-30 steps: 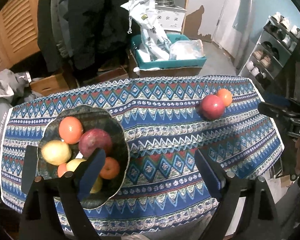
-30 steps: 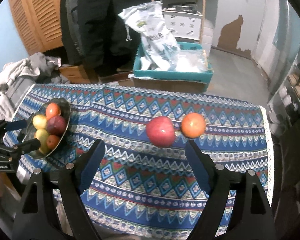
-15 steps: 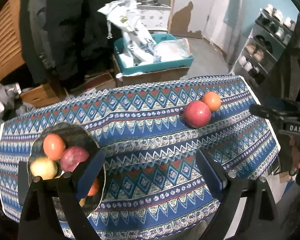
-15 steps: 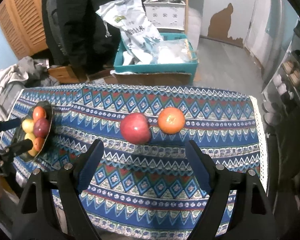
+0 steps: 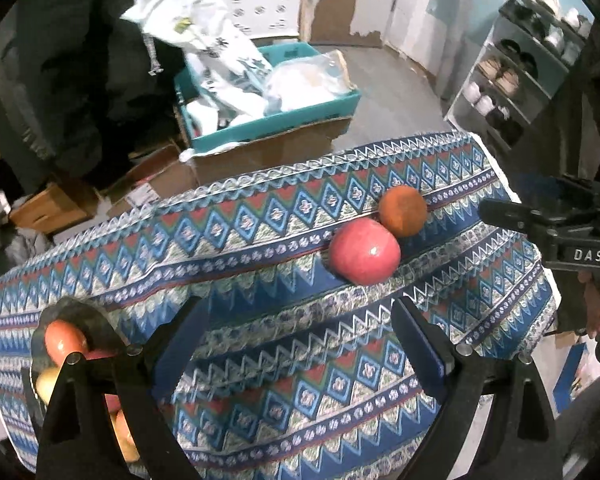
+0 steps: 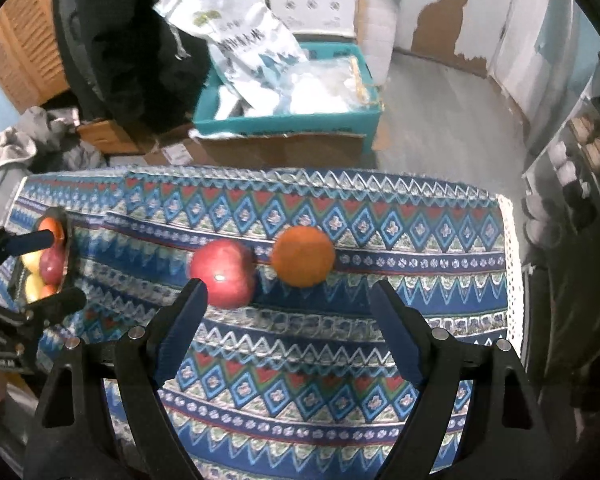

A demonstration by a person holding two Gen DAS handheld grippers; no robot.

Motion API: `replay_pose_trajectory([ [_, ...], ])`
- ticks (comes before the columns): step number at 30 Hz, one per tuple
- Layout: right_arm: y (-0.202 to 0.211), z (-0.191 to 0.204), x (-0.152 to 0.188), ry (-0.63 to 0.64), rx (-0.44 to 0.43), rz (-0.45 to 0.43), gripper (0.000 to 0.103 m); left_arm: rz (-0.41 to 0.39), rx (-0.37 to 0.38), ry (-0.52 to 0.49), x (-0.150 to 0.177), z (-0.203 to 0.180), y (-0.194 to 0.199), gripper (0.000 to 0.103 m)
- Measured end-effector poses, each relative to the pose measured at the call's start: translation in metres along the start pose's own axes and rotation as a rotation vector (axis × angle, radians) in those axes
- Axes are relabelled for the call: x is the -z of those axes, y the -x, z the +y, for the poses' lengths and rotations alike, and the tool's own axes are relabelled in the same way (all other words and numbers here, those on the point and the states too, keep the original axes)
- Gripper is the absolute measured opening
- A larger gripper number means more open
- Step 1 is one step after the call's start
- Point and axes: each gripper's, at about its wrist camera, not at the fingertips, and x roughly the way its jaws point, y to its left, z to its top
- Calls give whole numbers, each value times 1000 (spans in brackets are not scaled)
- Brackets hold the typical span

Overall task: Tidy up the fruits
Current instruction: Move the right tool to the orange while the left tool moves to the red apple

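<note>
Left wrist view: left gripper (image 5: 296, 320) low in frame, jaws spread wide, nothing between them; it hangs above the cloth (image 5: 260, 240), a blue zigzag-patterned cover over the table; apple (image 5: 365, 251) sits on the cloth ahead and a bit right of the jaws, orange (image 5: 402, 211) just behind it, the two touching or nearly so; bowl (image 5: 80, 312) at lower left, partly hidden behind the left finger, with several fruits (image 5: 65, 338) in it, orange, red and yellow ones showing; right gripper (image 5: 512, 212) pokes in from the right edge, black, lettering on its body, a hand (image 5: 598, 300) partly seen under it; beyond the table a teal crate (image 5: 276, 116) with white bags (image 5: 220, 40) on a cardboard box; shoe rack (image 5: 520, 68) far right.

Right wrist view: right gripper (image 6: 288, 304) jaws spread wide, empty; apple (image 6: 223, 273) lies just past the left fingertip, partly overlapped by it, contact unclear; orange (image 6: 303, 257) just right of the apple, between the jaw lines but farther off; both on the cloth (image 6: 340, 360) near mid-table; bowl (image 6: 66, 240) at far left edge of the table holding the fruits (image 6: 51, 266); left gripper (image 6: 46, 270) reaches in from the left in front of the bowl, fingers apart; crate (image 6: 284, 120) and bags (image 6: 240, 32) behind the table; image a bit blurred.
</note>
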Motion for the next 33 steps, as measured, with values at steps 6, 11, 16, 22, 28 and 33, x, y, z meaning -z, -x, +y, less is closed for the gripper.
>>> replay_pose_trajectory([
  [6, -26, -19, -6, -46, -46, 40, 83, 69, 35, -22, -15, -21, -39, 94],
  [11, -44, -40, -7, -86, -31, 61, 83, 84, 56, -19, -24, -34, -62, 94],
  [16, -64, -46, -4, -94, -32, 102, 83, 93, 82, 11, -32, -44, -81, 94],
  [22, -70, -50, -5, -97, -31, 106, 83, 133, 104, 44, -35, -48, -105, 94],
  [28, -73, -59, -8, -124, -36, 105, 83, 179, 119, 72, -33, -49, -130, 94],
  [33, -80, -60, -9, -130, -46, 116, 83, 208, 135, 91, -31, -48, -145, 94],
])
